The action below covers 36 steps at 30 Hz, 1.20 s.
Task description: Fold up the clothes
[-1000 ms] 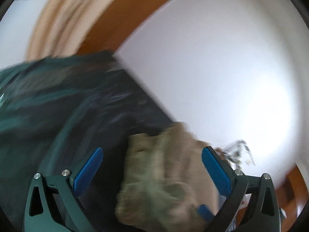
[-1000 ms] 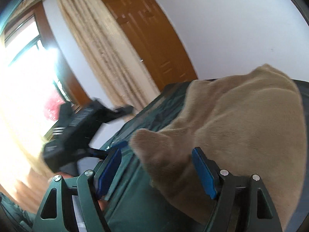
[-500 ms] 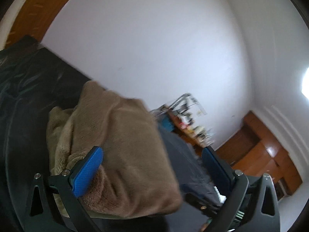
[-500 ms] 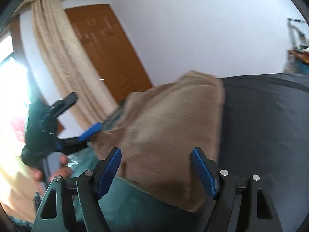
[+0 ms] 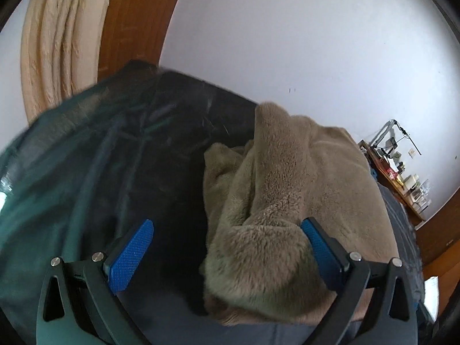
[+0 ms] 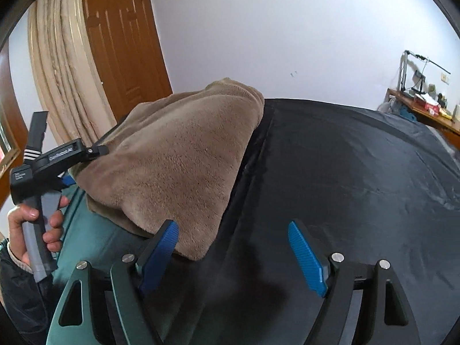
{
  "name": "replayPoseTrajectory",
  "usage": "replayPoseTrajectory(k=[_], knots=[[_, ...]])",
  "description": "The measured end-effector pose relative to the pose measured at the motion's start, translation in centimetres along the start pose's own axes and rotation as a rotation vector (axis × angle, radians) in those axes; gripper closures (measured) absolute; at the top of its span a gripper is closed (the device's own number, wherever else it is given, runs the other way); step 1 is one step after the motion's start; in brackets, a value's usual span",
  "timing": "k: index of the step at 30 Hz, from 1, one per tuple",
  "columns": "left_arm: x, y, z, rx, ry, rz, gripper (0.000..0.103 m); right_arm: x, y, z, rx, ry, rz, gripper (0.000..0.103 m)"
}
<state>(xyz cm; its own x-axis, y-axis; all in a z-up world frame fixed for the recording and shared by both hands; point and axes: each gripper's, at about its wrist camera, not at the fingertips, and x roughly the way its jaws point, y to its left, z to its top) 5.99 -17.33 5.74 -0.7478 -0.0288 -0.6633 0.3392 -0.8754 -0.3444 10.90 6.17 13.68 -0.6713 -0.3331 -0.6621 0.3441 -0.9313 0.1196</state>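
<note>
Small clutter on the far desk point(image 6: 425, 106), too tiny to identify.

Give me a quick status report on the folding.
Left gripper open, right gripper open, nothing clamped. Tan fleece garment bunched on the dark bed cover, fold unfinished. Nothing in the way.

Ahead of my right gripper point(image 6: 233, 251) the dark sheet point(image 6: 345, 172) lies clear; the fleece garment point(image 6: 178, 155) blocks its left.
</note>
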Motion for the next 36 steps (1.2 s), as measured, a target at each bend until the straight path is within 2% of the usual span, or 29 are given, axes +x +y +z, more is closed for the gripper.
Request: replayPoseTrajectory(k=[4,7,10,15,19,22,26,36], knots=[[-3.3,-0.9,0.9,0.043,-0.070,-0.041,0.000,-0.1,0.4,-0.2,-0.032,0.010,0.006,0.022],[-5.2,-3.2,1.6,0.100,-0.097,-0.162,0.000,0.2,1.1,-0.2,-0.064,0.016,0.012,0.022],[-5.5,-6.0,1.4,0.180,-0.090,-0.275,0.000,0.6,2.1,0.0,-0.112,0.024,0.000,0.022],[-2.1,-6.4,0.1,0.195,0.005,-0.271,0.000,2.5,4.0,0.8,-0.225,0.064,-0.085,0.022],[0.7,-6.7,-0.8,0.205,0.082,-0.266,0.000,3.9,3.1,1.5,-0.187,0.070,-0.118,0.021],[0.6,-6.7,-1.6,0.244,0.079,-0.260,0.000,4.2,1.1,1.6,-0.101,0.068,-0.111,0.018],[-0.1,-7.8,-3.0,0.309,0.068,-0.210,0.001,4.8,-1.0,1.2,-0.008,0.090,-0.085,0.016],[-0.5,-6.7,-3.5,0.316,0.063,-0.232,0.001,5.2,-2.0,0.6,0.013,0.105,-0.076,0.012]])
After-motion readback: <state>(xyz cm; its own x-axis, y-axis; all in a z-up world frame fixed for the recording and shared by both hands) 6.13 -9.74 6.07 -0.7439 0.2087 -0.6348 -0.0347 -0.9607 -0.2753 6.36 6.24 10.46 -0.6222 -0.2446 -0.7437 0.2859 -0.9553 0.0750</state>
